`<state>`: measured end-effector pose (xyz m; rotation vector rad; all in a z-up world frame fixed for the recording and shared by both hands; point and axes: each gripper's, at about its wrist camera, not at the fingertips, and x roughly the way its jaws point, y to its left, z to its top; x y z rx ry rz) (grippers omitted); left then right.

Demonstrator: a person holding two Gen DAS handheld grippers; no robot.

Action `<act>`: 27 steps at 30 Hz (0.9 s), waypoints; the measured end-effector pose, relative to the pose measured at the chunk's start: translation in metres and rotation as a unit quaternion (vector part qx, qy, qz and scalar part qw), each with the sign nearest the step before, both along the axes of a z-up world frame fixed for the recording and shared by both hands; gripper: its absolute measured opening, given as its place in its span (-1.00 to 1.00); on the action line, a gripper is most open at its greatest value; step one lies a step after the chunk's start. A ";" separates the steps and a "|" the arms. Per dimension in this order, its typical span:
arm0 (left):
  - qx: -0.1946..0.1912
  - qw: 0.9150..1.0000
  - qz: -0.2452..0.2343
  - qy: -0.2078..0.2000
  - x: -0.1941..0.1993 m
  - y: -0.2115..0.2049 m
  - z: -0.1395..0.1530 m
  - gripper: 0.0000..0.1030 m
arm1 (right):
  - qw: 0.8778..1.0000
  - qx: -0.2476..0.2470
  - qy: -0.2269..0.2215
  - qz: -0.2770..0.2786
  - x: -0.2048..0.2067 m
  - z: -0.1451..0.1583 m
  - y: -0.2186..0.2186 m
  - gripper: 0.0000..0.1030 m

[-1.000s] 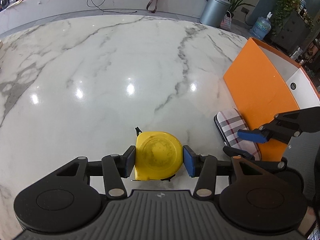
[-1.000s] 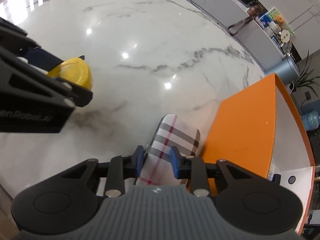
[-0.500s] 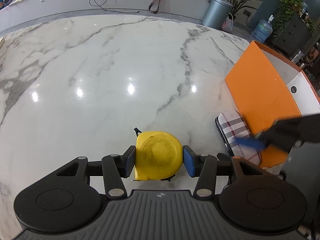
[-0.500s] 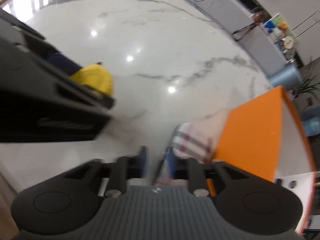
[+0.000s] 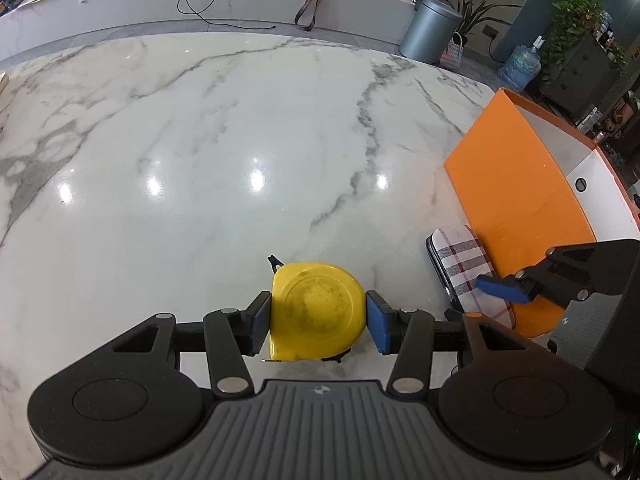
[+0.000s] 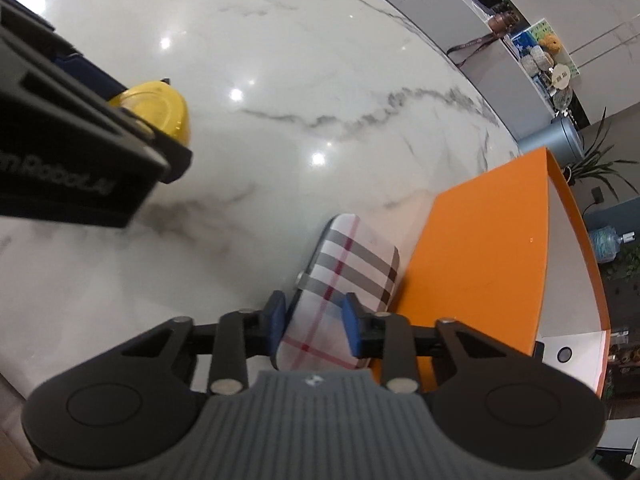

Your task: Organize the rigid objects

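The left tool [image 5: 318, 320] is clamped on a yellow tape measure [image 5: 318, 312] that lies flat on the white marble tabletop [image 5: 240, 140]. Its two blue pads press against the case's opposite sides, the jaws about half spread to fit its width. The tape's small black hook sticks out at the far left edge of the case. From the right wrist view, the same tape measure [image 6: 160, 108] shows partly behind the black body of the left tool.

The right tool [image 6: 314, 326] has just been closing its jaws, and they now sit on a plaid case [image 6: 340, 292] with grey, white and red stripes. The blue pads [image 6: 352, 330] meet the near end of the case on either side, with the jaws spread only a little. The case lies on the tabletop with its long side just beside the orange box [image 6: 480, 248], close enough that I cannot tell whether they touch. From the left wrist view, one blue pad of the right tool [image 5: 502, 289] rests over the plaid case [image 5: 464, 264] next to the orange box [image 5: 516, 184].

The orange box stands open at the right edge of the tabletop, its flat orange side facing the tools and its white interior [image 6: 572, 272] showing beyond. The tape measure and the plaid case are well apart.
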<state>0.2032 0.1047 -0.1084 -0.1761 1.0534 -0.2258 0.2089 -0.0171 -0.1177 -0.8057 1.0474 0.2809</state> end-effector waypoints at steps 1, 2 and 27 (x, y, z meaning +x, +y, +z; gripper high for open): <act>-0.001 1.000 0.000 0.000 0.000 0.000 0.000 0.10 | 1.000 0.003 -0.003 0.002 -0.001 0.001 0.001 -0.71; -0.002 1.000 0.000 -0.001 0.000 0.000 0.000 0.10 | 1.000 0.006 -0.003 0.003 -0.002 0.002 0.002 -0.83; -0.029 0.999 0.046 0.006 0.002 0.023 -0.002 0.10 | 0.995 0.000 0.018 -0.097 0.040 -0.001 0.010 0.03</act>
